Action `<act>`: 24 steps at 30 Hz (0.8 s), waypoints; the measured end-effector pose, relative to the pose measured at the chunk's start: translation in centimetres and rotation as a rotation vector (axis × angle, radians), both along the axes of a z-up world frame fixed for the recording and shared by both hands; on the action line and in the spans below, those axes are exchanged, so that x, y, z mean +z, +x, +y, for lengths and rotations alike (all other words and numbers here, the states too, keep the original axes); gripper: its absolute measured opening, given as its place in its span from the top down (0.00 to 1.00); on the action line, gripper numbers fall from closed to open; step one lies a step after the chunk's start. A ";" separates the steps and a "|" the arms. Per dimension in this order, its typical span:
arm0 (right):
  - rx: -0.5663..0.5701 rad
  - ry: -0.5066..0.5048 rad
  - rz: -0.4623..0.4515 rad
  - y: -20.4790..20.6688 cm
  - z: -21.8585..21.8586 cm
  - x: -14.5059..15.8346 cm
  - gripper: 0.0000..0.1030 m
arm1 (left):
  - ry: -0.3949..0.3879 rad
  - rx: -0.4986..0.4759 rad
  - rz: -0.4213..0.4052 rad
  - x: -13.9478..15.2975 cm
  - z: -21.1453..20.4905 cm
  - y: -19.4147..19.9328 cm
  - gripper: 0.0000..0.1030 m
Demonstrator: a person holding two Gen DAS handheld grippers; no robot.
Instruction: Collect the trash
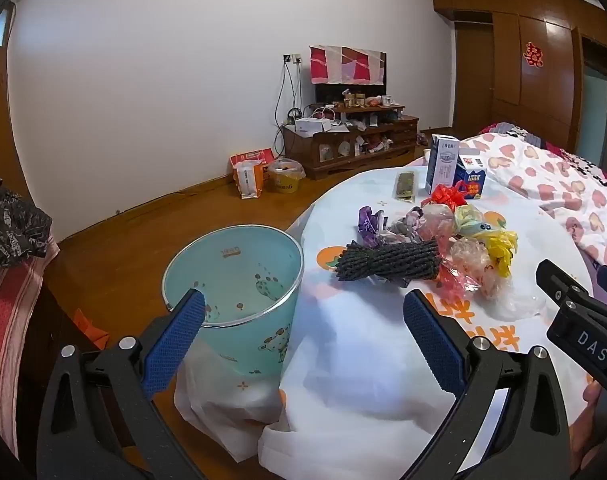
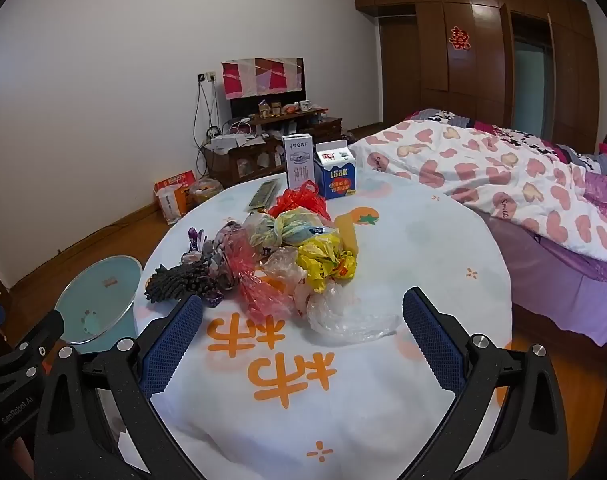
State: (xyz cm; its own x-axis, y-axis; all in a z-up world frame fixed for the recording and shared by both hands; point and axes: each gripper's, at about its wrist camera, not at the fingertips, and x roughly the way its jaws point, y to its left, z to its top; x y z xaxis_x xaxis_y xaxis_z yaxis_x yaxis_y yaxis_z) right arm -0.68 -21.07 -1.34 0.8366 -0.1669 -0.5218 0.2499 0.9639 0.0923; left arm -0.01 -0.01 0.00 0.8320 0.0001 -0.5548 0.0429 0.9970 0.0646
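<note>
Both grippers, left (image 1: 303,320) and right (image 2: 303,320), hold fingers released, grasping nothing. Crumpled plastic bags (image 2: 287,256) cluster mid-counter (image 2: 443,264); cylindrical teal bin (image 1: 239,280) abuts its round edge.

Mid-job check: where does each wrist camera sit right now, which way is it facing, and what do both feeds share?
Left wrist: on the open left gripper, angled down at the pale blue plastic bin beside the round white-clothed table; the right gripper's black body shows at the picture's right edge.
Right wrist: on the open right gripper, facing the pile of crumpled plastic bags.
Shared: bin, pile, table.
</note>
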 end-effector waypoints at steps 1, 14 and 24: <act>-0.002 0.008 -0.004 -0.1 0.0 0.0 0.04 | 0.001 -0.001 0.000 0.0 0.0 0.0 0.06; -0.001 0.004 0.003 0.0 0.1 0.4 0.04 | 0.002 -0.008 0.005 0.0 -0.1 0.0 0.06; 0.001 0.007 0.011 0.1 0.2 -0.3 0.04 | 0.008 -0.012 0.003 -0.2 -0.1 0.0 0.06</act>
State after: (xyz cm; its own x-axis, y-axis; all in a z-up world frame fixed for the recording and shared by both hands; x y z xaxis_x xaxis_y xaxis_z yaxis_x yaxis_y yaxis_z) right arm -0.60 -20.89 -1.65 0.8308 -0.1623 -0.5324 0.2499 0.9635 0.0962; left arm 0.03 -0.11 -0.15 0.8302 -0.0049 -0.5575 0.0546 0.9959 0.0726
